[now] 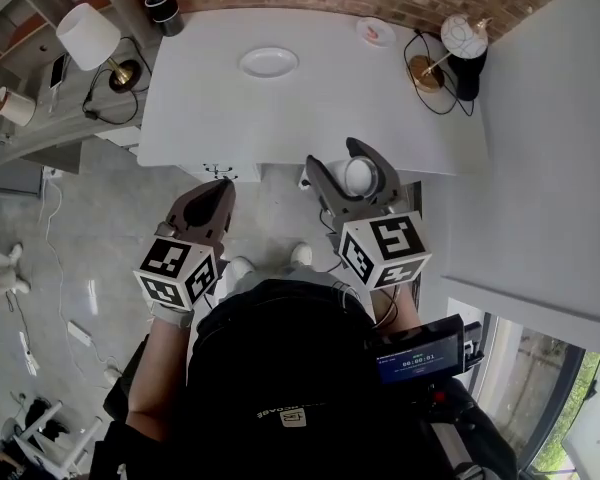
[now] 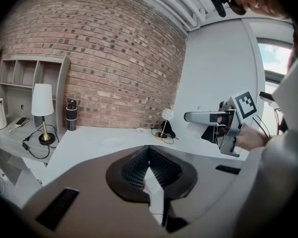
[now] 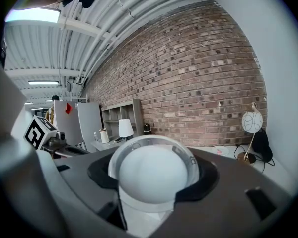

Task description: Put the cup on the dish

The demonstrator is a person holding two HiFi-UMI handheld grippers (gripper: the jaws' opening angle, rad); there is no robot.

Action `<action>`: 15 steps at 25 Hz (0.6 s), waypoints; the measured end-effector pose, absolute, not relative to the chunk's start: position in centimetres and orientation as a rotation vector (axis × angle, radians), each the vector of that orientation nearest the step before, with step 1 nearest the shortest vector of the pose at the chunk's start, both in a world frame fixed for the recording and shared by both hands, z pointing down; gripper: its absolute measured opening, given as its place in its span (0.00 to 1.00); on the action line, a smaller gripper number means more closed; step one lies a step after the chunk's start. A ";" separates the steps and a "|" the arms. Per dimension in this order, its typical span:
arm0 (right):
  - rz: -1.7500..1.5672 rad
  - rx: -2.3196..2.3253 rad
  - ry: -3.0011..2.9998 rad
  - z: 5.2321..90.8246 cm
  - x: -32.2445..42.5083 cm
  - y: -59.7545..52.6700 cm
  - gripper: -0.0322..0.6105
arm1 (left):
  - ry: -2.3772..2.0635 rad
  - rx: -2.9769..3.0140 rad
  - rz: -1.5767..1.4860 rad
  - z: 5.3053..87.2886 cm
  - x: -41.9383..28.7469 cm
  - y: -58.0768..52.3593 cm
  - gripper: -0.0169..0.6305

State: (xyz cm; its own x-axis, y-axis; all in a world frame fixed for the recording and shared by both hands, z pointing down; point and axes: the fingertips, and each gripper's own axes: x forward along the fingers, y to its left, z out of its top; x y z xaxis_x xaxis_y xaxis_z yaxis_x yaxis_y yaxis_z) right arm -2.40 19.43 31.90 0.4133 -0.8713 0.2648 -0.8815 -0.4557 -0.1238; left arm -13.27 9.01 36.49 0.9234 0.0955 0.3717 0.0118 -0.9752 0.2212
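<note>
My right gripper [image 1: 358,173] is shut on a white cup [image 1: 359,176], held in the air just off the near edge of the white table [image 1: 320,108]. In the right gripper view the cup [image 3: 150,175] fills the space between the jaws, its rim facing the camera. A white dish [image 1: 269,62] lies on the table toward its far side; in the left gripper view the dish [image 2: 112,142] shows small. My left gripper [image 1: 212,200] hangs below the table's front edge, shut with nothing in it [image 2: 148,170].
A second small plate with something pink [image 1: 376,32] sits at the far right of the table beside a globe lamp [image 1: 464,38]. A dark bottle [image 1: 163,6] stands at the far left corner. A shaded lamp [image 1: 92,40] stands on a side shelf at left.
</note>
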 end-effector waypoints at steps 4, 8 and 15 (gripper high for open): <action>0.467 2.625 -1.632 32.1 -1.9 19.8 0.47 | 0.087 2.870 0.581 36.6 -12.7 9.4 0.03; 0.470 2.647 -1.649 32.1 -1.2 20.1 0.47 | 0.085 2.874 0.590 36.7 -12.1 9.8 0.03; 0.466 2.645 -1.672 32.2 0.3 20.5 0.47 | 0.051 2.880 0.599 36.6 -10.9 10.3 0.03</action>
State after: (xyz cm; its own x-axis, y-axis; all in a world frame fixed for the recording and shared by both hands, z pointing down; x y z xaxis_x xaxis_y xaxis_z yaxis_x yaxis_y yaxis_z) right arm 0.32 20.48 32.18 0.3979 -0.8869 0.2346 -0.8805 -0.4410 -0.1741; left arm -10.92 10.27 36.63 0.9173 0.0738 0.3913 -0.0068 -0.9796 0.2007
